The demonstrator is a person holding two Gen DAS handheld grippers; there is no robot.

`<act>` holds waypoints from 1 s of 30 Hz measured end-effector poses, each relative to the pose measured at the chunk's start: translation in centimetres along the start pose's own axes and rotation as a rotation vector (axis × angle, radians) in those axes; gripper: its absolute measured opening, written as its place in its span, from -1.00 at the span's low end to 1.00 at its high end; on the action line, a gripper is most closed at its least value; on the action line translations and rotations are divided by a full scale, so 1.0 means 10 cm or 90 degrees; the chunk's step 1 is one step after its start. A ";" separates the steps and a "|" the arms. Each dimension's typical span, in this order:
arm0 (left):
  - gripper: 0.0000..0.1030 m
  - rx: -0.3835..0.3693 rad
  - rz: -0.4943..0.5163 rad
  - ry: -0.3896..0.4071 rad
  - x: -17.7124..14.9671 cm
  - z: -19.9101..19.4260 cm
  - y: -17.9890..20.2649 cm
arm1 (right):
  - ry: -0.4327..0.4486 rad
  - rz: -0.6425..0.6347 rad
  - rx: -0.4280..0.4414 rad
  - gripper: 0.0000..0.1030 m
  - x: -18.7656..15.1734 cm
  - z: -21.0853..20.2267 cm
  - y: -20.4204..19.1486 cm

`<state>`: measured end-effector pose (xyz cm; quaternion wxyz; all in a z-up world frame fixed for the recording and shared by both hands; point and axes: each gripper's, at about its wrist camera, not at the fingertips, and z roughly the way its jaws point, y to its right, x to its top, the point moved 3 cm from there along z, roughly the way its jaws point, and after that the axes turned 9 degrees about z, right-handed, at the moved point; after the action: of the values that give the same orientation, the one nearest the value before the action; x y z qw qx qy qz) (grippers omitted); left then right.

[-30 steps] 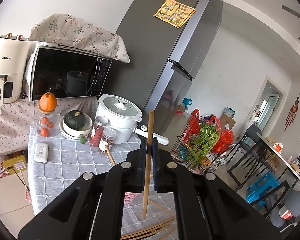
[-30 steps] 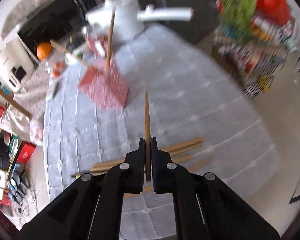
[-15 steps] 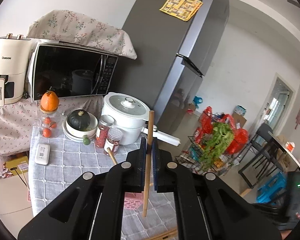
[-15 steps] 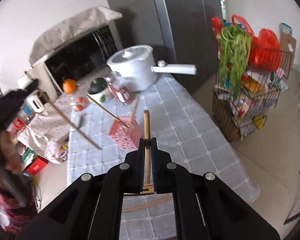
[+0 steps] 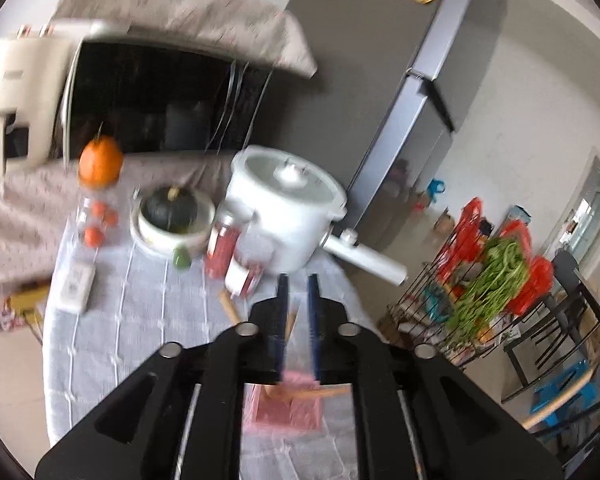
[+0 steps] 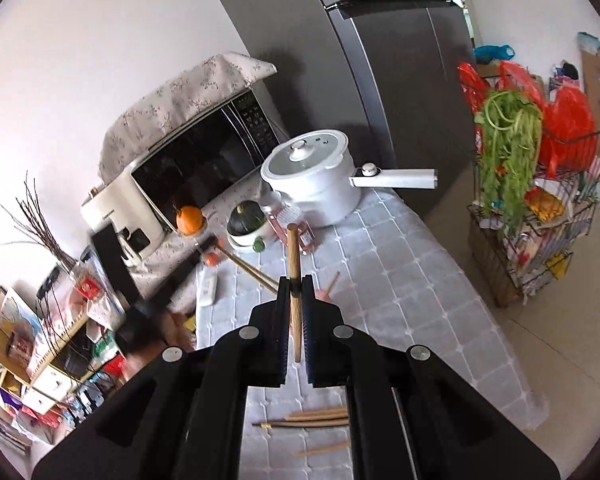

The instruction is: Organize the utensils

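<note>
Jaws of the left gripper (image 5: 297, 312) were seen parted and empty above the pink basket (image 5: 286, 408), where chopsticks already lay. One wooden chopstick (image 6: 294, 280) was gripped upright by the right gripper (image 6: 296, 312). Several loose chopsticks (image 6: 312, 420) were left on the bench (image 6: 412, 280), so the sorting was judged partly done.

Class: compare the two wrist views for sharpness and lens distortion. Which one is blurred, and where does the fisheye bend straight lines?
Left wrist view: motion-blurred throughout, the white pot and microwave smeared. Right wrist view: sharp, the chopstick crisp, but the fridge edges bow outward.
</note>
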<state>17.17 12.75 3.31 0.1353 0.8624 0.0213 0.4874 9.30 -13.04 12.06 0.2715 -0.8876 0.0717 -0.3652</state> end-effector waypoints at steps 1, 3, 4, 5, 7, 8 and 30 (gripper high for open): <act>-0.61 0.004 -0.014 0.002 -0.03 -0.05 -0.07 | 0.002 0.004 0.001 -0.88 0.04 0.05 -0.02; -0.44 0.010 -0.045 0.020 -0.05 -0.23 -0.19 | -0.001 0.010 0.006 -0.88 0.10 0.16 -0.06; -0.35 0.012 -0.062 0.031 -0.06 -0.35 -0.26 | -0.001 0.009 0.005 -0.88 0.12 0.21 -0.08; -0.31 0.016 -0.074 0.037 -0.06 -0.43 -0.32 | 0.000 0.007 0.003 -0.88 0.14 0.24 -0.11; -0.30 0.020 -0.091 0.044 -0.03 -0.61 -0.41 | 0.004 0.001 -0.006 -0.88 0.17 0.33 -0.17; -0.30 0.018 -0.098 0.056 -0.03 -0.73 -0.46 | 0.004 -0.001 -0.007 -0.88 0.18 0.37 -0.19; -0.13 0.032 -0.046 0.008 -0.25 -0.69 -0.41 | 0.011 0.015 -0.099 -0.35 -0.11 1.11 0.00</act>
<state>10.41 17.72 3.57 0.1311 0.8609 0.0654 0.4872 16.12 -7.89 4.93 0.2057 -0.9018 0.1126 -0.3631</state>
